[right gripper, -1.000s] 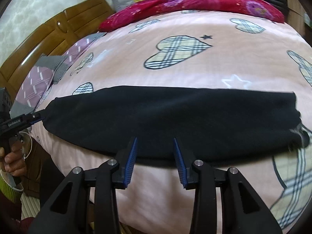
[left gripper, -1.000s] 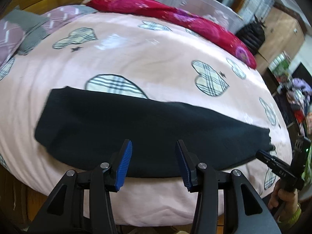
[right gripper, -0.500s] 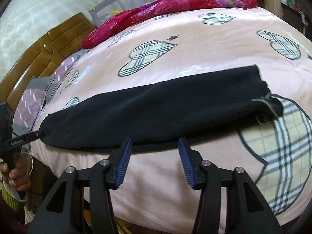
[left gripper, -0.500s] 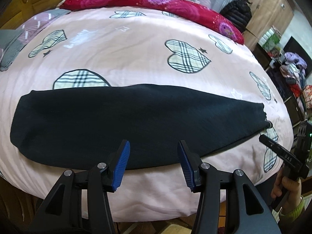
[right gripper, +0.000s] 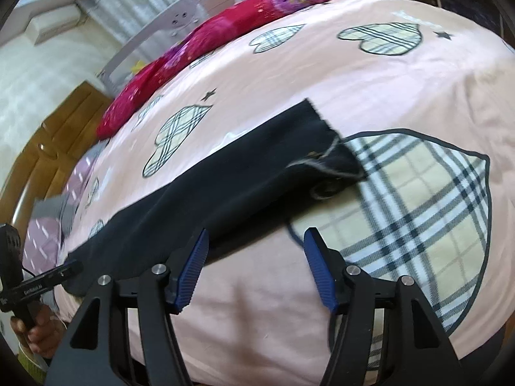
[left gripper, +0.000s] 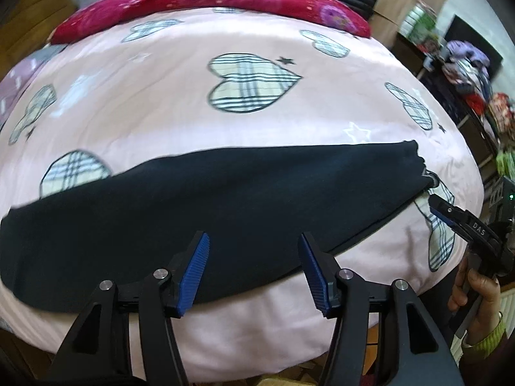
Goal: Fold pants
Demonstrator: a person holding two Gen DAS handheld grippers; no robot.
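Black pants point(left gripper: 209, 199) lie as one long folded strip across the near edge of a pink bed; they also show in the right wrist view point(right gripper: 225, 177). Their waistband end with a pale drawstring point(right gripper: 325, 160) points right. My left gripper point(left gripper: 254, 241) is open and empty, hovering over the strip's near edge around its middle. My right gripper point(right gripper: 256, 234) is open and empty, just in front of the pants near the waistband end. It shows from the side in the left wrist view point(left gripper: 434, 204). The left gripper shows at the pants' far left end point(right gripper: 69, 267).
The pink duvet point(left gripper: 161, 96) has plaid hearts. A red floral quilt point(left gripper: 209, 0) lies along the far side. Pillows point(right gripper: 48, 234) and a wooden headboard point(right gripper: 54, 148) are at the left. Cluttered shelves with clothes point(left gripper: 466, 67) stand right of the bed.
Both grippers have swung rightward along the pants. The right gripper has come close to the waistband end. Both stayed open; the pants have not moved.
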